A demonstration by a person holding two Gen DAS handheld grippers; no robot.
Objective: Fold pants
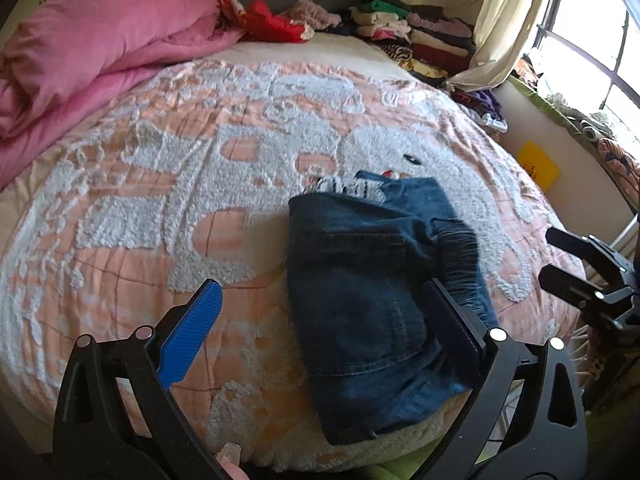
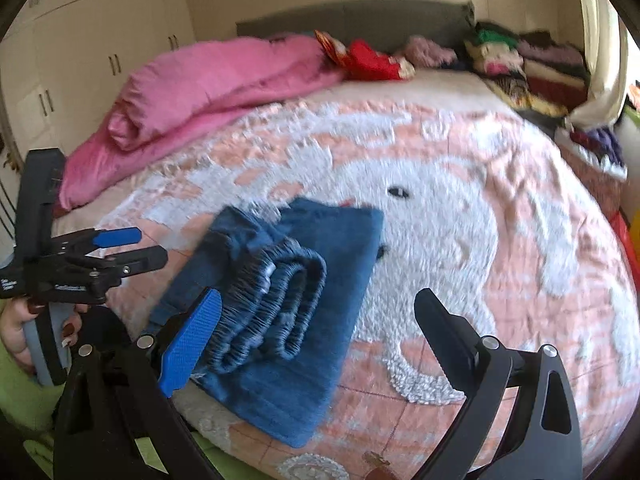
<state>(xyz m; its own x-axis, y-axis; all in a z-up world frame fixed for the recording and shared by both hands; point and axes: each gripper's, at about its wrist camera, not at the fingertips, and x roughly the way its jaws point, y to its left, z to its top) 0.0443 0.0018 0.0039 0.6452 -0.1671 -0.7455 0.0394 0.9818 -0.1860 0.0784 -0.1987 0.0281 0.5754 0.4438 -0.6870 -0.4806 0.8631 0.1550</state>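
Note:
The blue denim pants point(image 1: 360, 300) lie folded into a compact bundle near the front edge of the bed, with the gathered elastic waistband point(image 2: 276, 312) doubled up on top. My left gripper point(image 1: 320, 286) hovers open over the bundle; its right finger sits by the waistband and its blue-padded left finger is over the blanket, and nothing is held. My right gripper point(image 2: 320, 296) is open too, its blue pad point(image 2: 192, 340) close to the waistband's left end. Each gripper shows in the other's view: the left gripper point(image 2: 152, 246) to the left of the pants point(image 2: 288, 280), the right gripper point(image 1: 550, 254) to their right.
The bed carries a peach blanket point(image 1: 160, 200) with a fluffy white pattern. A rolled pink duvet point(image 1: 100, 52) lies at the back left. Stacks of folded clothes point(image 1: 400, 32) sit by the headboard, a curtain and window at the right. A hand point(image 2: 16, 328) holds the left gripper's handle.

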